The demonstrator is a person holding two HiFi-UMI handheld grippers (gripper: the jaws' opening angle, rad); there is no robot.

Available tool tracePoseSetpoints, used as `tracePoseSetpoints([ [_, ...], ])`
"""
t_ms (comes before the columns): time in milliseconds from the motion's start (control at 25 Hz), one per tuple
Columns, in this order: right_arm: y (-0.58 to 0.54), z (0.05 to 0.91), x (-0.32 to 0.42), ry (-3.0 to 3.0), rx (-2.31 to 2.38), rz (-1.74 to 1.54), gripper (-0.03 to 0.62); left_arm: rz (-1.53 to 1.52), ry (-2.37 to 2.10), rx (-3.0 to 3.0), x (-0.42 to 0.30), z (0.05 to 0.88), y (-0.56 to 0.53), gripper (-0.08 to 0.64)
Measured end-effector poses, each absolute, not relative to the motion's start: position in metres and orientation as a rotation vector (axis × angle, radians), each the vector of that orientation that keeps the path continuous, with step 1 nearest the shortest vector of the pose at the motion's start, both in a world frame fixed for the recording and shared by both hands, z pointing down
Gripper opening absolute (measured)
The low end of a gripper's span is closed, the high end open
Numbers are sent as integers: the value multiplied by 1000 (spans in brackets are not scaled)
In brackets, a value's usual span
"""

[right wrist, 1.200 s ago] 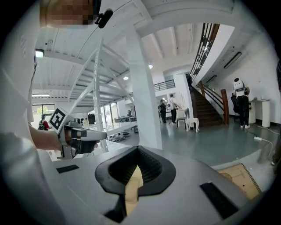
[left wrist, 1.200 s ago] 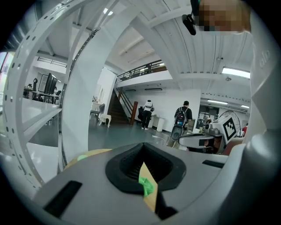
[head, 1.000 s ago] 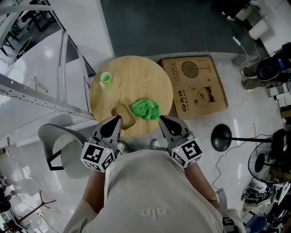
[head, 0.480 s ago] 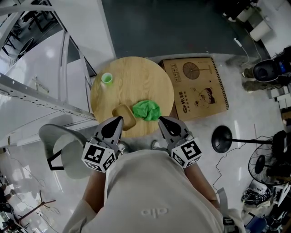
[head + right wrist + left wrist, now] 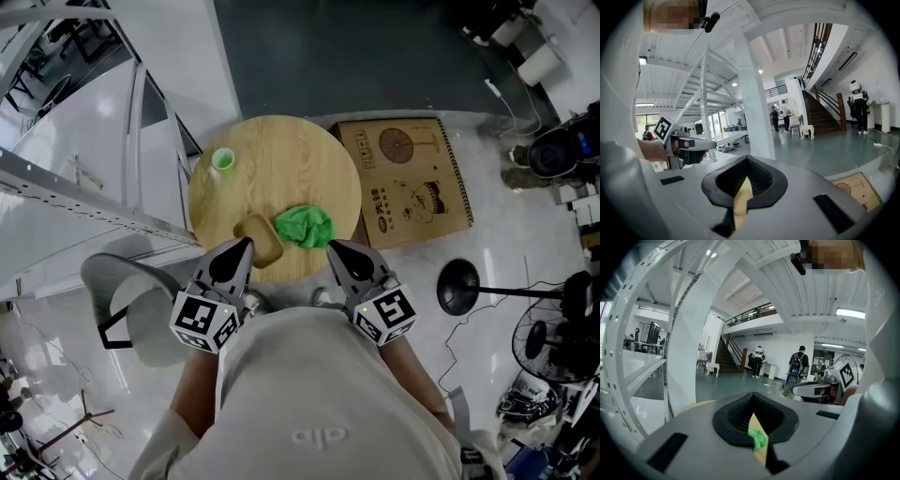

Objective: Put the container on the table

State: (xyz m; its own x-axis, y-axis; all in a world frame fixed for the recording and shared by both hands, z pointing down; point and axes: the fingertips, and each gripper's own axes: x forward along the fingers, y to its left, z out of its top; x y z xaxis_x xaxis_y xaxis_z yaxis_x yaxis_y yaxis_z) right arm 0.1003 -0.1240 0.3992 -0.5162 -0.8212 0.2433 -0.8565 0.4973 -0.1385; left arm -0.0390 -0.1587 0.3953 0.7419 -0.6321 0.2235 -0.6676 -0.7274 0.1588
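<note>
A brown wooden container (image 5: 258,239) lies on the round wooden table (image 5: 281,159), near its front edge, with a crumpled green cloth (image 5: 303,226) touching its right side. My left gripper (image 5: 236,251) is held close to my chest, its tip just over the container's near edge, jaws shut and holding nothing. My right gripper (image 5: 336,251) hovers at the table's near right rim, also shut and holding nothing. In the left gripper view a sliver of the green cloth (image 5: 758,439) shows through the slit between the jaws.
A small green cup (image 5: 222,160) stands at the table's far left. A flat cardboard box (image 5: 405,178) lies on the floor to the right, with a black round stand base (image 5: 457,286) nearer. A grey chair (image 5: 131,300) and white metal framing (image 5: 84,202) are at the left.
</note>
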Motion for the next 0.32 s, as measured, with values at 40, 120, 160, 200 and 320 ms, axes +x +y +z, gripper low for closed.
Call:
tracePoseSetpoints([
  [40,-124,400,101,-2589,1464,369,26,231,-1031,2711,-39,396,-159,17],
  [120,-124,400,102,-2587,1467,374,26,239,-1032,2705,-39,397,-159,17],
  [160,-124,400,101,-2587,1465,374,26,241,-1031,2703,-40,398,-159,17],
  [200,-125,400,100,-2588,1464,373,26,244,-1030,2701,-40,399,-159,17],
  [320,-128,403,99,-2585,1463,378,26,252,-1029,2697,-41,402,-162,17],
])
